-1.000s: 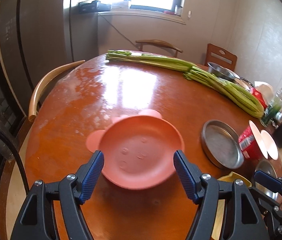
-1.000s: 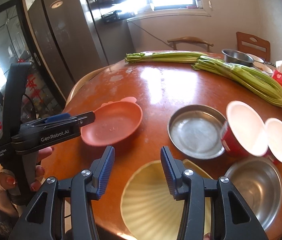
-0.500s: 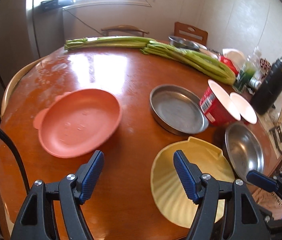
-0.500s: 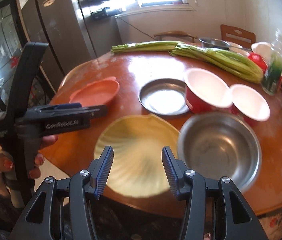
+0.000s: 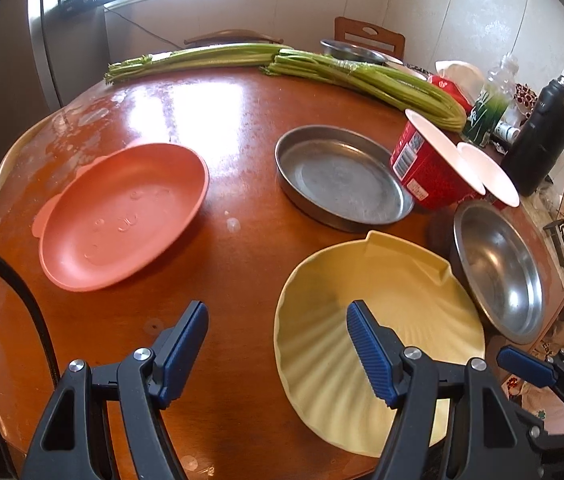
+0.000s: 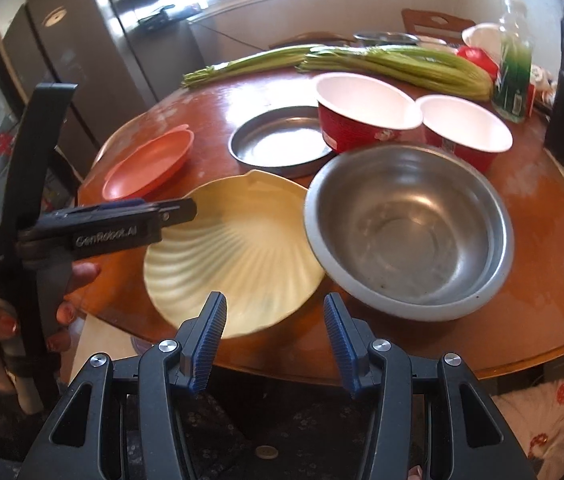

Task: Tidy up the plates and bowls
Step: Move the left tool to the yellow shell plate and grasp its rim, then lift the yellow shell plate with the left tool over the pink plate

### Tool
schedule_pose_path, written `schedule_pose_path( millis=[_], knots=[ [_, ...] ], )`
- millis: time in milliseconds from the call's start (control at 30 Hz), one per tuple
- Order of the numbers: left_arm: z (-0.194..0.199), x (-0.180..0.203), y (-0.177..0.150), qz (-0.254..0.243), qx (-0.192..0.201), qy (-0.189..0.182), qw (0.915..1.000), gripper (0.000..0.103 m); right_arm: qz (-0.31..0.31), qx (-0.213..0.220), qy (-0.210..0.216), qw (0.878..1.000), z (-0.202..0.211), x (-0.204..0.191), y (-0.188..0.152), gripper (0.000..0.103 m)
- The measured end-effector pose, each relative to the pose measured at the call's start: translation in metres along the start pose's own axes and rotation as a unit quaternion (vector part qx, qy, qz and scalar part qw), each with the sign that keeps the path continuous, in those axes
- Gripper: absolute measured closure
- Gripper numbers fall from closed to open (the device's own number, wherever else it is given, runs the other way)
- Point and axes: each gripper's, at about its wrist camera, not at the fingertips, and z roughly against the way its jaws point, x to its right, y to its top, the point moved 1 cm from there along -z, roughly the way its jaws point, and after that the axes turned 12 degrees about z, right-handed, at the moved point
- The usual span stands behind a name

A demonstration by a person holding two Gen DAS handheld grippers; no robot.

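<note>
Writing: "GenRobot.AI" is read on the side of the left gripper [image 6: 170,212] (seen from the right wrist view); a smaller mark on its handle is too blurred to read. A barcode label is seen on the nearer red bowl [image 5: 429,168].
Left gripper: held by a hand [image 6: 22,304]; jaws are kept apart with nothing between them, over bare table just left of the yellow shell plate [image 5: 377,320].
Right gripper [image 6: 274,336]: jaws have just been opening and stand moderately apart, empty, at the table's near edge, below the yellow plate and the steel bowl [image 6: 409,232].
Plates counted: three (one yellow, one pink plate [image 5: 122,216] well left of the left jaws, one flat steel pan [image 5: 341,180] beyond them).
Bowls counted: three close by, two red with white insides and one steel, touching the yellow plate's rim; another steel bowl is seen at the far side.
Greens: two bundles of green stalks [image 5: 361,76] are laid across the far side.
Surface: a round, glossy brown wooden table [image 5: 222,112], with window glare.
Room: a refrigerator, a bright window and wooden chairs are seen; a dark flask and a green bottle stand far right.
</note>
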Motion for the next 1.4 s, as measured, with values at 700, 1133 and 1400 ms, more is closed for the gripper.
schedule_pose_path(
  millis=[700,1133,1400],
  knots=[
    [-0.016,-0.003,-0.008,-0.013,-0.018,-0.016,0.9996,0.051,0.058,-0.007,-0.022,0.998,-0.031,-0.023,0.020,0.048],
    [0.010,-0.031,-0.009,0.012,0.008,-0.001,0.9999,0.051,0.090,0.000,0.002,0.996,-0.033,-0.047,0.031,0.048],
    [0.025,-0.034,-0.006,0.016,0.025,-0.006,0.9995,0.051,0.087,0.013,0.006,0.996,-0.026,-0.052,0.038,0.048]
  ],
)
